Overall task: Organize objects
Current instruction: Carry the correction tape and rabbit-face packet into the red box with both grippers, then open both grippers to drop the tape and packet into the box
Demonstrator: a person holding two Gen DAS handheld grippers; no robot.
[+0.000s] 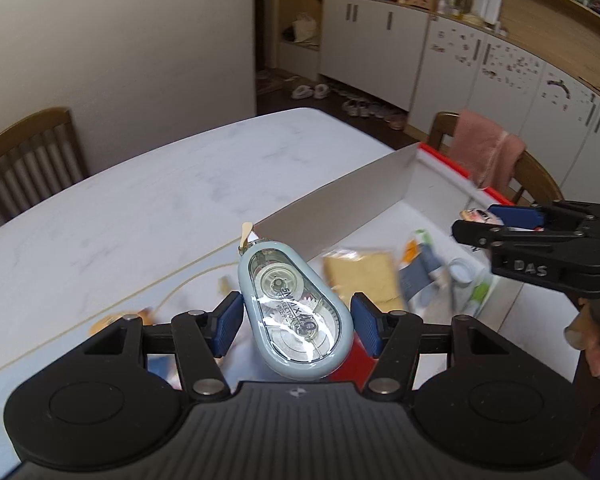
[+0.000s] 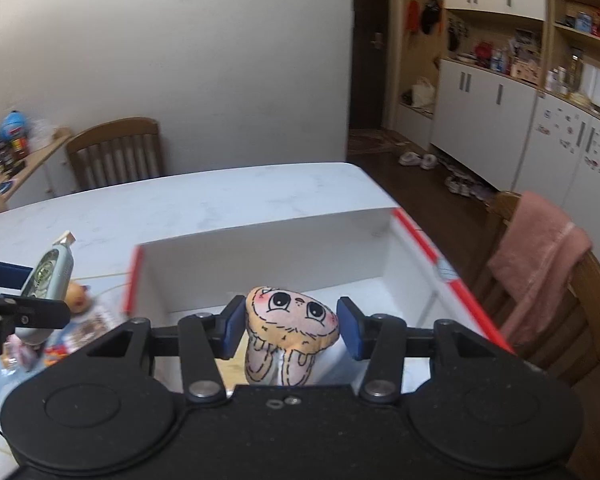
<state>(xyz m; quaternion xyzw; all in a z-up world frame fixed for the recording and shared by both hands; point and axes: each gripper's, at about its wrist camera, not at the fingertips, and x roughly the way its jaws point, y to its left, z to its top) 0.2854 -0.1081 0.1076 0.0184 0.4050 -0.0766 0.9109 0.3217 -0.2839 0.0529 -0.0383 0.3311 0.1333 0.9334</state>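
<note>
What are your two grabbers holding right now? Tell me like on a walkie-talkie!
Left gripper: jaws shut on correction tape. Right gripper: jaws shut on mushroom plush, above the white box. Nothing blocking.

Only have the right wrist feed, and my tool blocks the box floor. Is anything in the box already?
Observer: Yes. The left wrist view shows a yellowish pack and some small packets on the floor of the box. They are too blurred to identify.
Operator: Is the left tool's grip square?
Observer: The left tool has a pad on each long side of the correction tape, with the tape's tip pointing away from the camera.
Operator: Where is my tool over the box?
Observer: The right tool, holding the plush toy, hangs above the box interior, toward its right side.
</note>
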